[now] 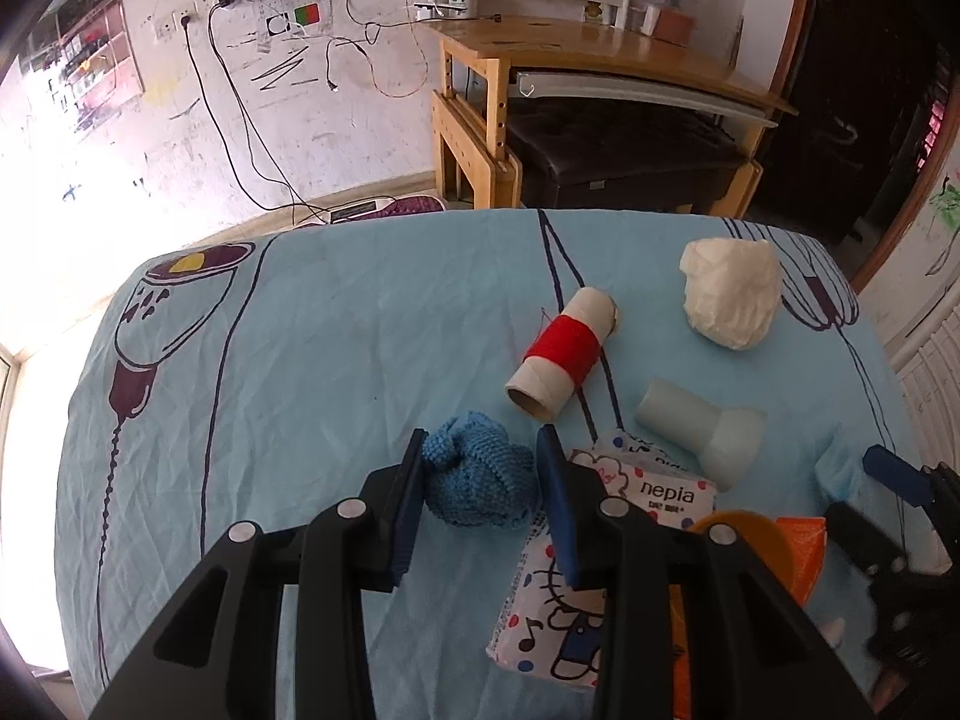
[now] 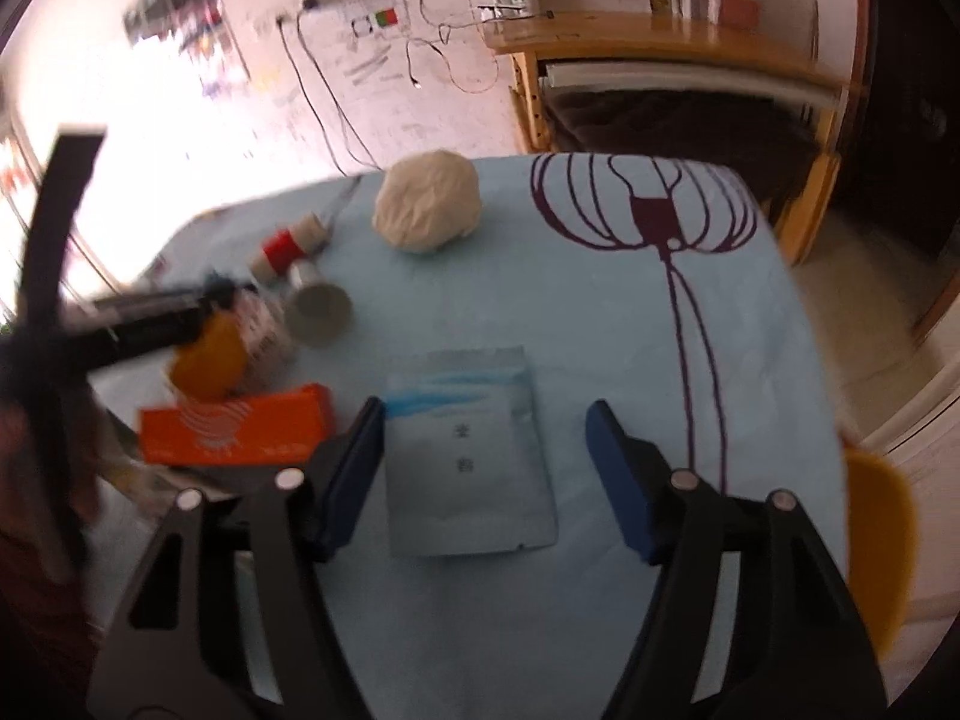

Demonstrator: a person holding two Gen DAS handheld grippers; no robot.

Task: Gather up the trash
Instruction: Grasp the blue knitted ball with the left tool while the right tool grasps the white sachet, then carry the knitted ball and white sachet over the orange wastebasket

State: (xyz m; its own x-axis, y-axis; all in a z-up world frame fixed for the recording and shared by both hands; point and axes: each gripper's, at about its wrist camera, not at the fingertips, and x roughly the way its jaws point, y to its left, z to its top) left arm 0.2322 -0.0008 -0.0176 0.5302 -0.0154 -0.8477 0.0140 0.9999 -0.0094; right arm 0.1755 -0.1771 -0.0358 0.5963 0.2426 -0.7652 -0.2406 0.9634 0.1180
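We find the left claw (image 1: 480, 468) clamped on a blue knitted cloth (image 1: 480, 483), the right claw (image 2: 486, 462) apart over a pale-blue sachet (image 2: 471, 456).

Blue-sheeted table (image 1: 300, 360), thread spool (image 1: 561, 354), paper wad (image 1: 732, 294) (crumpled), sachet (image 2: 471, 450)

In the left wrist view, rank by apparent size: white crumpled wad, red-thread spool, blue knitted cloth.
1. white crumpled wad
2-3. red-thread spool and blue knitted cloth: look alike; the cloth is nearer, so unranked.
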